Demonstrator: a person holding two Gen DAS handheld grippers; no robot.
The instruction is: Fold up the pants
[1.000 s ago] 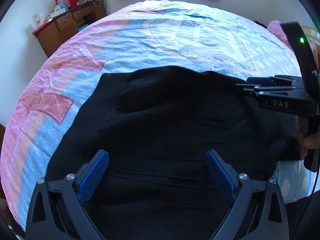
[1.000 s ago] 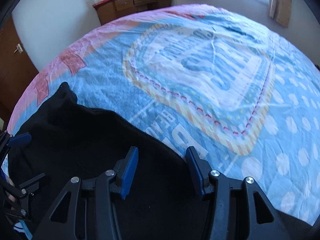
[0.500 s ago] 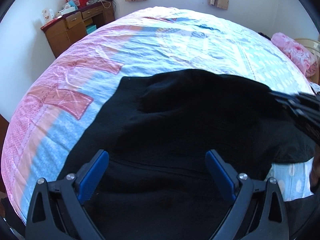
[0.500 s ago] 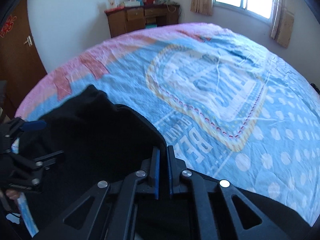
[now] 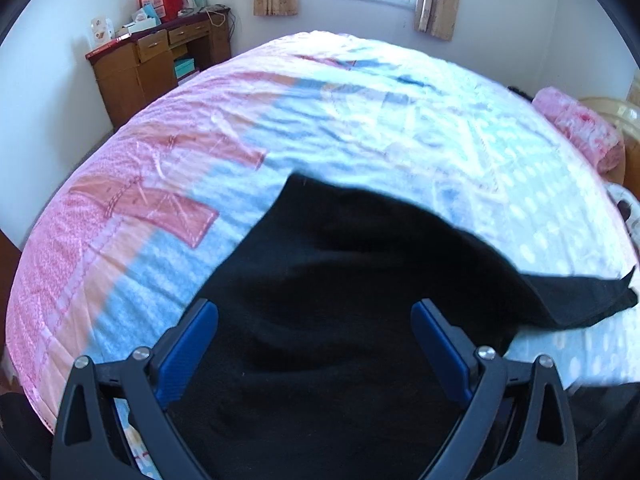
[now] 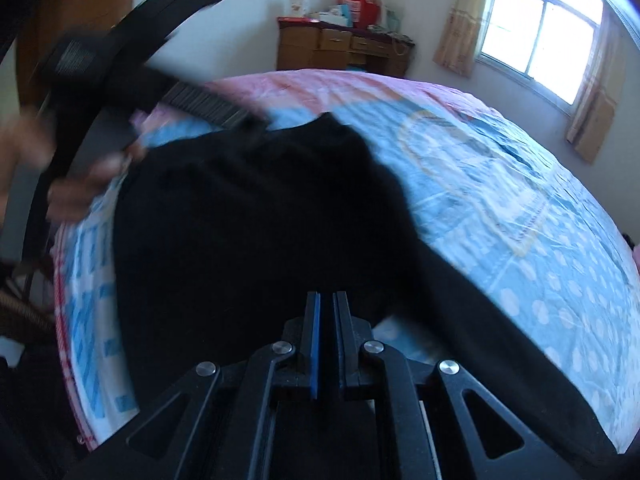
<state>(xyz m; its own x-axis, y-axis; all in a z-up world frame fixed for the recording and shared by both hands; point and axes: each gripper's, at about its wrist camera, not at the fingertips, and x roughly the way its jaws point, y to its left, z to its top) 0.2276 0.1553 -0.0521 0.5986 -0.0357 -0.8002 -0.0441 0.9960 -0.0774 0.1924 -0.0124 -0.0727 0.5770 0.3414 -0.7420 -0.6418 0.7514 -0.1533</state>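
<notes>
Pants (image 5: 340, 280): black, lying on the bed (image 5: 360, 120), spread ahead of and under my left fingers; in the right view the dark cloth (image 6: 248, 220) runs from my right fingertips out to the far left.
Right gripper (image 6: 326, 312): jaws clamped nearly together; I read black fabric pinched between the pads, a strip of cloth trailing back from them to the right.
Left gripper (image 5: 316, 320): jaws spread wide, nothing grasped, cloth below and between the fingers (image 5: 192, 340) but not pressed.
Other rig in right view: my left hand (image 6: 76, 188) on its handle, far left of my right fingers, blurred.
Done so far: I judge one edge is picked up; the fold looks mid-way, cloth bunched, not flat.
Left to do: lay the lifted edge over, square it, likely more folds.
Fold count: cannot tell.
</notes>
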